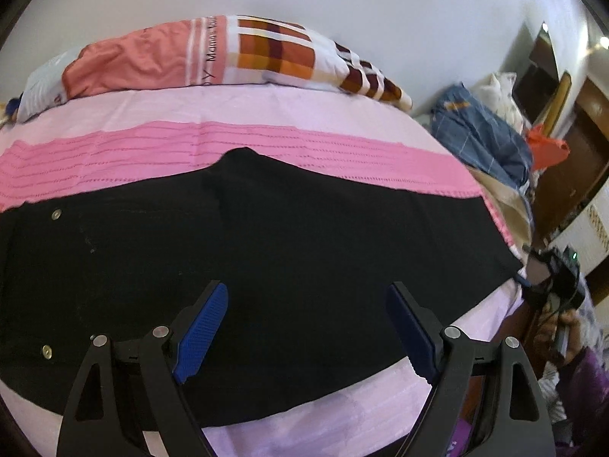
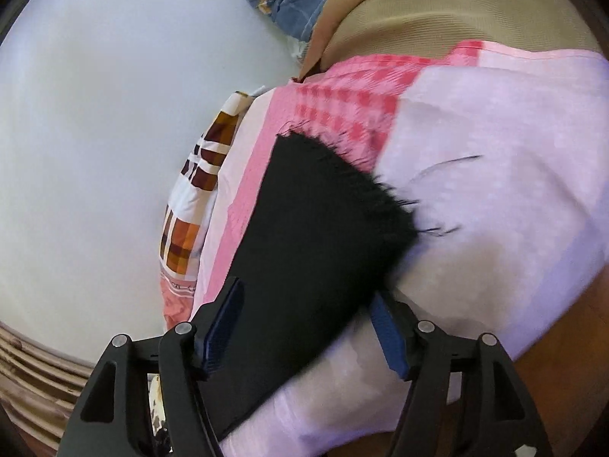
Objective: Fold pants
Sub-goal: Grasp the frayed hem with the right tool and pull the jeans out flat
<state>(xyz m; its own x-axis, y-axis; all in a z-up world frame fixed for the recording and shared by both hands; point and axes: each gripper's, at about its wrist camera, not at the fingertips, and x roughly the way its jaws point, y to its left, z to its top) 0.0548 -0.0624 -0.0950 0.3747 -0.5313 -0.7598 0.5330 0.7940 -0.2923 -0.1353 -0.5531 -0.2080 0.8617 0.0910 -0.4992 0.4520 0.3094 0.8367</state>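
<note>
One pair of black pants (image 1: 266,259) lies flat across the pink bedsheet (image 1: 266,106) (frayed hem toward the right edge); both claws stand spread above it, gripping nothing, the left gripper (image 1: 306,323) over its near middle, the right gripper (image 2: 310,327) over the hem end; a patterned pillow (image 1: 228,53) sits far behind.

I see a home bedroom: bed w/ pink sheet (image 1: 266,106), patterned pillow (image 1: 213,53), clothes pile (image 1: 483,133) beside it, wooden door (image 1: 582,144).
</note>
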